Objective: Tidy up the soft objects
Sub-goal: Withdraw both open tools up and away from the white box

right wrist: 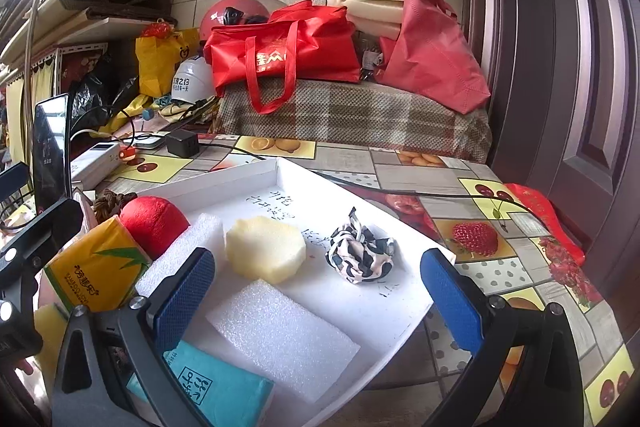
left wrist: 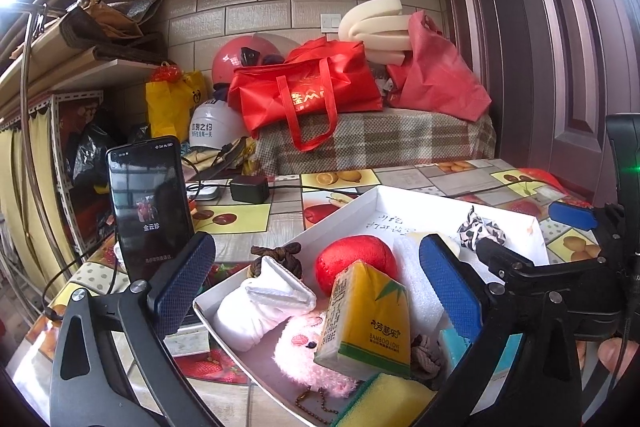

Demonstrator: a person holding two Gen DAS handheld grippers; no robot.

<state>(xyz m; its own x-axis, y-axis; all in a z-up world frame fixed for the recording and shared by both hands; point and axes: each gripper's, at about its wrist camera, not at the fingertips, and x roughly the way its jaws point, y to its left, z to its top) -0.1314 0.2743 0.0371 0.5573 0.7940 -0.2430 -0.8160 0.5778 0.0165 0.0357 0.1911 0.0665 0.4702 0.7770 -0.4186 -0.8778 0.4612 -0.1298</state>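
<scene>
A white tray (left wrist: pixel 372 201) on the fruit-print table holds soft things: a red plush ball (left wrist: pixel 352 259), a yellow tissue pack (left wrist: pixel 370 323), a rolled white cloth (left wrist: pixel 260 307), a pink plush toy (left wrist: pixel 300 351) and a yellow sponge (left wrist: pixel 392 401). My left gripper (left wrist: pixel 320 287) is open and empty above them. In the right wrist view the tray (right wrist: pixel 400 315) also holds a white foam sheet (right wrist: pixel 284 335), a pale yellow sponge piece (right wrist: pixel 264 251), a black-and-white scrunchie (right wrist: pixel 360 257) and a teal tissue pack (right wrist: pixel 216 393). My right gripper (right wrist: pixel 320 299) is open and empty above the foam sheet.
A phone (left wrist: pixel 150 203) stands upright left of the tray. A black power adapter (left wrist: pixel 250 189) and its cable lie behind the tray. Red bags (left wrist: pixel 308 95), helmets and foam sit on a plaid bench behind. A door (right wrist: pixel 560 67) stands at right.
</scene>
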